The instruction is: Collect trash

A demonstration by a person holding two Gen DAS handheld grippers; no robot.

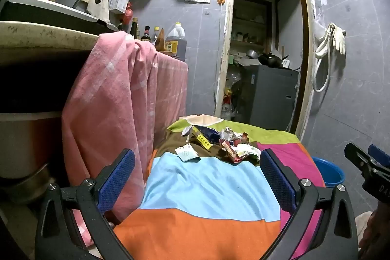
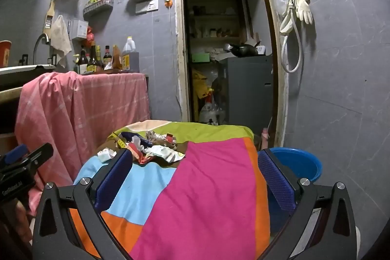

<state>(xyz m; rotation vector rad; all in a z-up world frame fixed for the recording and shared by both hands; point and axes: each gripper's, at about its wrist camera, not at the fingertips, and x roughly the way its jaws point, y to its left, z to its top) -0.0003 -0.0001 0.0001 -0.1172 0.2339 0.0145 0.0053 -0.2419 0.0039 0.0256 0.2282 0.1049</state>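
Both grippers released, nothing between the fingers of either. Left gripper (image 1: 197, 177) spread wide above the light-blue patch of the patchwork cloth (image 1: 207, 187), near edge of the covered surface. Right gripper (image 2: 195, 177) spread just as wide above the pink patch, toward the right edge; seen also from the left wrist view at the far right, well apart from the left one.

Pile of trash (image 1: 219, 141) toward the far edge of the surface, on the brown and green patches: crumpled wrappers (image 1: 241, 150), a yellow and blue carton (image 1: 203, 137) tilted against them, a small white packet (image 1: 187, 153) lying apart at the left, just at the seam of the blue patch. Not touched by either gripper; both well short of it.

Blue basin (image 2: 299, 163) on the floor just beside the right edge of the surface, partly hidden behind the right finger. Pink checked cloth (image 1: 117, 101) draped over a counter to the left, bottles (image 2: 97, 59) standing on top at its far end. Open doorway (image 2: 226, 52) behind, grey cabinet (image 2: 248, 87) inside. Rubber gloves (image 2: 303, 7) and a hose hung on the tiled wall at the right.
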